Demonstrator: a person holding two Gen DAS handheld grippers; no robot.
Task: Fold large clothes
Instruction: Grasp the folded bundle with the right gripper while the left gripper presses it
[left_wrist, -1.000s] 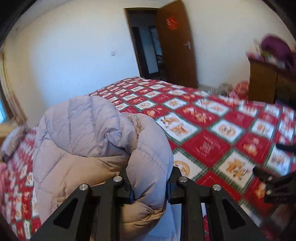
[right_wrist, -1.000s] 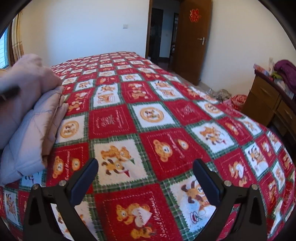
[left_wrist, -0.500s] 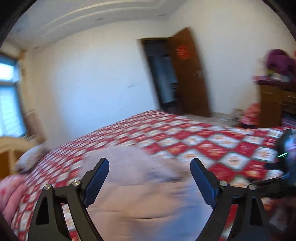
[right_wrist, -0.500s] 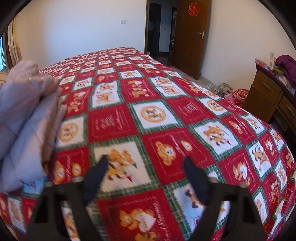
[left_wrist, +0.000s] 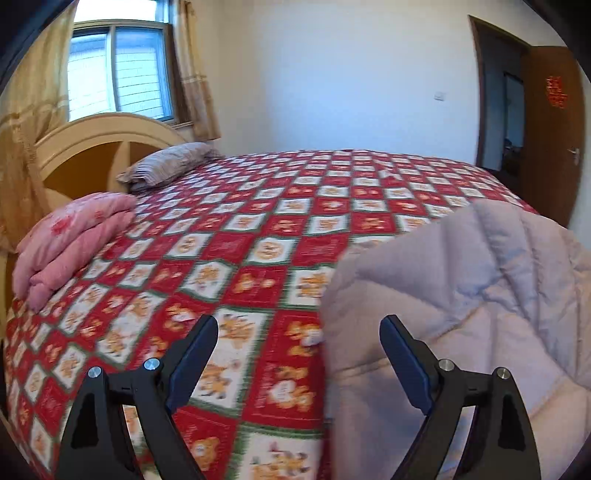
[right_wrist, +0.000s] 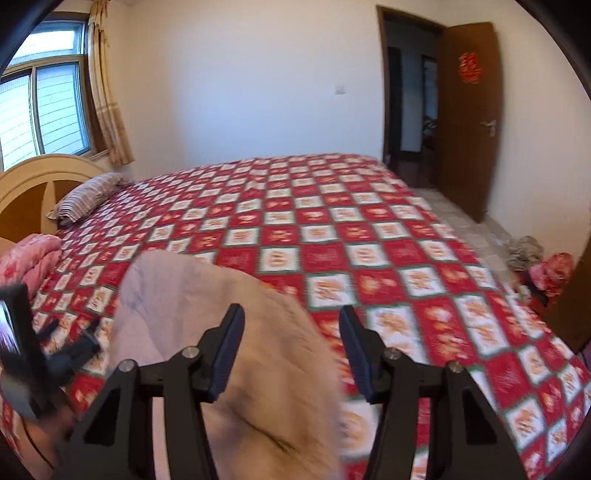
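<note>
A pale lilac quilted puffer jacket (left_wrist: 461, 295) lies bunched on the red checked bedspread (left_wrist: 258, 229). In the left wrist view it fills the lower right. My left gripper (left_wrist: 299, 354) is open and empty, its right finger over the jacket's edge. In the right wrist view the jacket (right_wrist: 207, 317) lies just ahead, lower left to centre. My right gripper (right_wrist: 291, 339) is open above it, holding nothing. The left gripper's body shows at the far left of the right wrist view (right_wrist: 22, 354).
A folded pink blanket (left_wrist: 70, 240) and a striped pillow (left_wrist: 166, 166) lie by the cream headboard (left_wrist: 92, 147). A window with curtains is behind. An open brown door (right_wrist: 469, 122) and red bags on the floor (right_wrist: 550, 269) are to the right.
My left gripper has let go of the jacket, opened and swung left toward the headboard. My right gripper has moved left over the jacket and its jaws have narrowed a little.
</note>
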